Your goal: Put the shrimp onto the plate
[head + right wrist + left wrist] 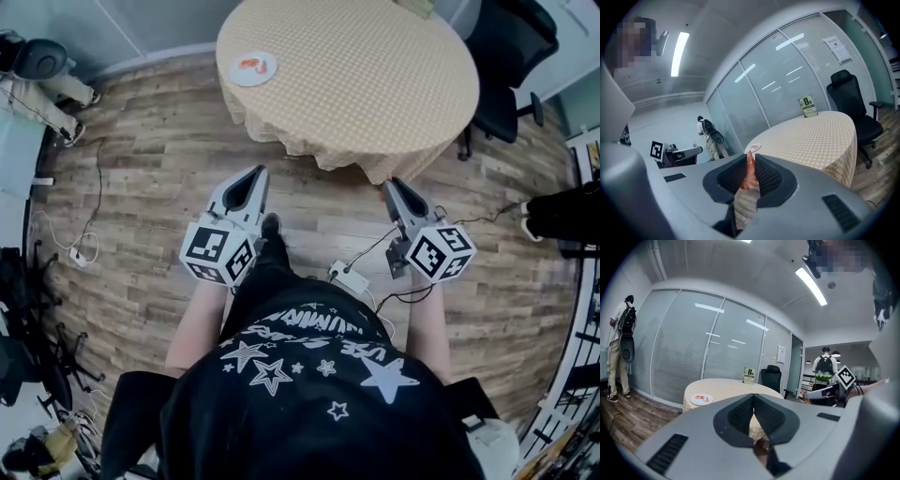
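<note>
Shrimp (749, 172) stands pinched between the right gripper's (750, 158) jaws, while the left gripper (753, 398) is closed on nothing. Judged step: carrying. Next comes a walk and reach to the plate (267, 77), at eleven o'clock on the table (375, 84), well apart.

the small sign (806, 107) on the round table (820, 138) shows a large "8"; smaller print unreadable.
</note>
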Motion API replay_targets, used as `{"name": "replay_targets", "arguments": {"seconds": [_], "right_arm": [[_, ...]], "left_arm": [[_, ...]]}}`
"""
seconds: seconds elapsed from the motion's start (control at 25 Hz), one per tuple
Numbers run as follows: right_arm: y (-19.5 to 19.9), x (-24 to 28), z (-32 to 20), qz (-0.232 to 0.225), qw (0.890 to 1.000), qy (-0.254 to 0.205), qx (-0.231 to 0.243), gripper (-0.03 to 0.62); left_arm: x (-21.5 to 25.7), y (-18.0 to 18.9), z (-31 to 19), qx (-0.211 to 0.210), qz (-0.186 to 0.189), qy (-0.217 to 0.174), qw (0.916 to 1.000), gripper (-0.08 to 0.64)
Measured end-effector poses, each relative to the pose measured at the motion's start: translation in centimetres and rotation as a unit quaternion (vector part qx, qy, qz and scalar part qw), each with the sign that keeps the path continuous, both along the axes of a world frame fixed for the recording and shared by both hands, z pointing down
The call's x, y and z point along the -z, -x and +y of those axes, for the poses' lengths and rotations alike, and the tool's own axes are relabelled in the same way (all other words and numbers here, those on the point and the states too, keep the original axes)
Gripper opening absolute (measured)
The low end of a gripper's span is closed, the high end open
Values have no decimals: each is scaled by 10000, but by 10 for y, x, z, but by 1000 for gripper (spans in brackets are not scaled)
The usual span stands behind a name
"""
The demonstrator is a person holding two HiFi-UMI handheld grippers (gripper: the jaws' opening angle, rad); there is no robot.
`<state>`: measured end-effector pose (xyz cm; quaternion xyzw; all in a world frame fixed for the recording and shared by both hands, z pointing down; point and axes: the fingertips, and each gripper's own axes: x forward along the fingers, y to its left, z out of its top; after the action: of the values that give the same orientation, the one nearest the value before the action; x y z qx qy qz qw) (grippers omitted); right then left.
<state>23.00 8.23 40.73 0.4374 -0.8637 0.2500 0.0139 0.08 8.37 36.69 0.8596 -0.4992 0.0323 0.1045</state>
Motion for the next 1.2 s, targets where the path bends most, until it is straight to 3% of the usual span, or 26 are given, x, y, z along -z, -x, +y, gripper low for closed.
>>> {"name": "replay_targets", "arguments": {"seconds": [0.52,1.2], "right_arm": [[40,17,-105,111,9992,95,-362,46],[116,3,-195,377,9954,527,-701,46]], "left_arm": [[10,33,-116,-503,-44,114,9987,8],[-23,99,-227,-981,216,606,9931,9]]}}
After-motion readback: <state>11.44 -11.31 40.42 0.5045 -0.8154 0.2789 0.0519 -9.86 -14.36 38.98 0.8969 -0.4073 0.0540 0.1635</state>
